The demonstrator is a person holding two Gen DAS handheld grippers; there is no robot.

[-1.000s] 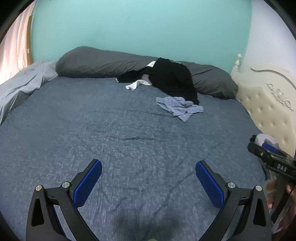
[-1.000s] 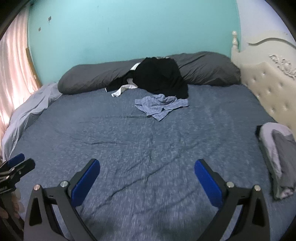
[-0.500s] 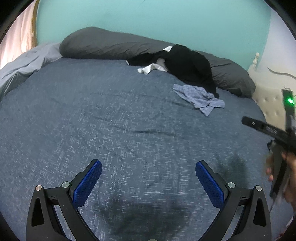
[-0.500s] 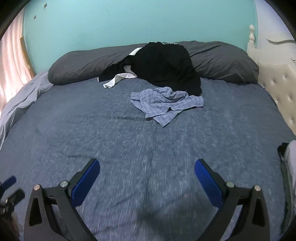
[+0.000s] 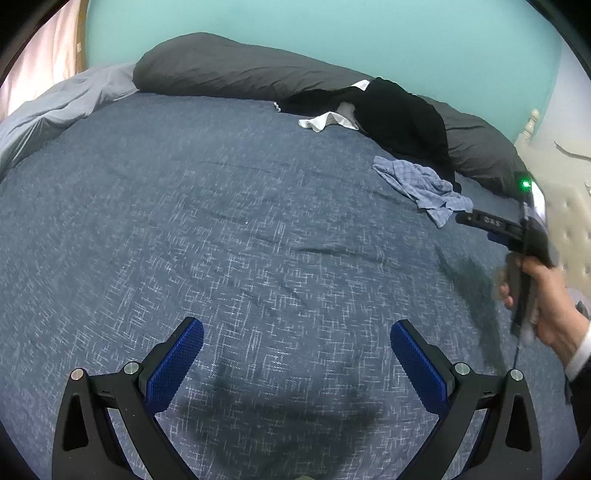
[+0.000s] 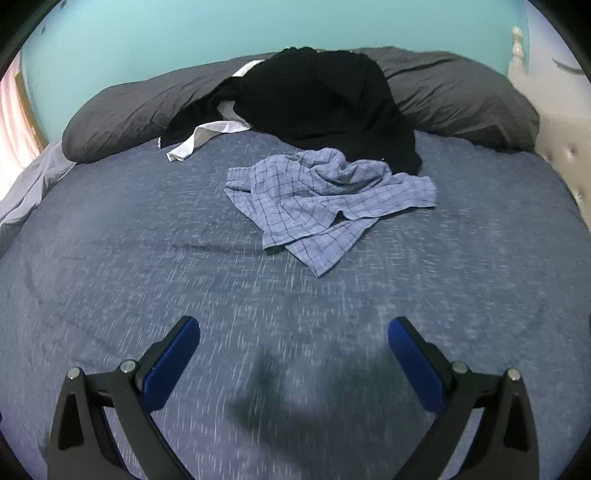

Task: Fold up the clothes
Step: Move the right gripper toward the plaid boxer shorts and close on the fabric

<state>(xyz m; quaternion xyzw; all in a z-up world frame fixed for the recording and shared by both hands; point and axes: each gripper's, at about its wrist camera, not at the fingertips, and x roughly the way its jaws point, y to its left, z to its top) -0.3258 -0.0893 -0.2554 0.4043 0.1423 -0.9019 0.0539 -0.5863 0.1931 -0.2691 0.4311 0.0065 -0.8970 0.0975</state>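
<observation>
Left gripper (image 5: 297, 358): spread wide over the bedsheet, blue pads well apart, nothing between them.
Right gripper (image 6: 293, 356): jaws also spread wide and empty above the sheet, a dark shadow on the fabric just beneath. Seen side-on from the left wrist camera at (image 5: 480, 221), its tip points at the checked garment.
Hand (image 5: 543, 306): a person's right hand wraps the right gripper's handle at the right edge of the left wrist view, with a white cuff under a dark sleeve; a green light glows on the unit above it.
Checked shirt (image 6: 325, 199): light blue with a dark grid pattern, lying crumpled on the sheet straight ahead of the right gripper, near but clear of its fingers; in the left view it sits off to the far right (image 5: 424, 188).
Black garment (image 6: 321, 99): heaped behind the checked shirt, draped up onto the pillow, its lower edge touching the shirt.
White piece (image 6: 207, 138): a pale strip poking out from the left of the black heap; what it is I cannot tell.
Pillow (image 6: 461, 96): long, dark grey, running along the teal wall (image 6: 184, 33).
Bedsheet (image 6: 110, 258): blue, flecked, lightly creased.
Blanket (image 5: 55, 107): pale grey-blue, bunched at the left edge of the bed.
Headboard (image 5: 569, 221): cream, tufted, on the right.
</observation>
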